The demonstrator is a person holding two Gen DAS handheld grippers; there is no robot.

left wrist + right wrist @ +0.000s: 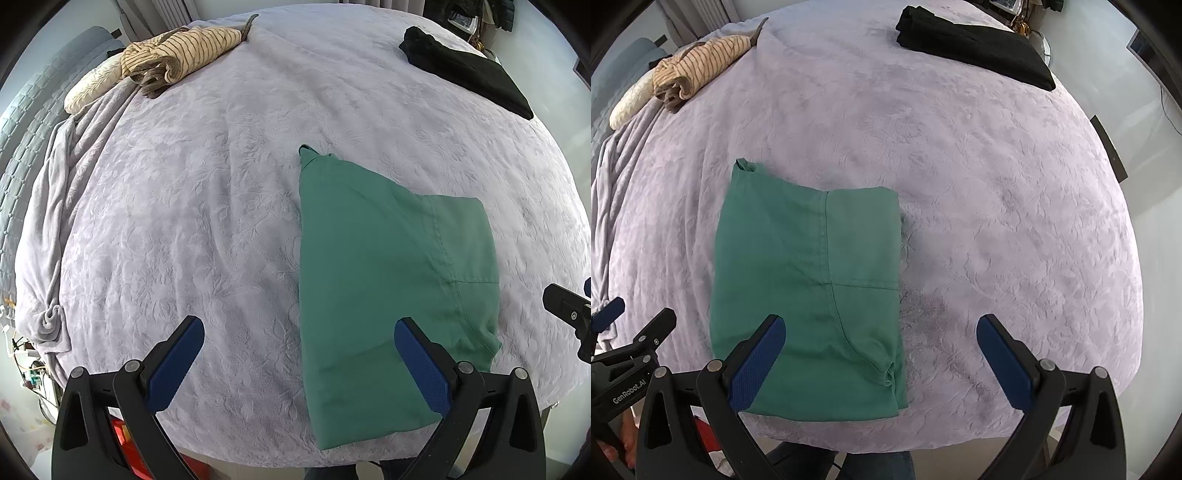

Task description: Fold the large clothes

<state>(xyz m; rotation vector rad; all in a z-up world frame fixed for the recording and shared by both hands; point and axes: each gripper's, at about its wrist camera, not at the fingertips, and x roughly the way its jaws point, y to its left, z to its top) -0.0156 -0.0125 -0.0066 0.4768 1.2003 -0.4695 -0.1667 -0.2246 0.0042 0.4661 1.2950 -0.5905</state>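
Observation:
A green garment lies folded into a rectangle near the front edge of the bed; it also shows in the right wrist view. My left gripper is open and empty, hovering over the garment's left edge. My right gripper is open and empty, hovering over the garment's right edge. The right gripper's tip shows at the far right of the left wrist view. The left gripper shows at the left of the right wrist view.
The bed is covered by a lilac embossed blanket. A crumpled striped beige garment lies at the back left next to a cream pillow. A folded black garment lies at the back right.

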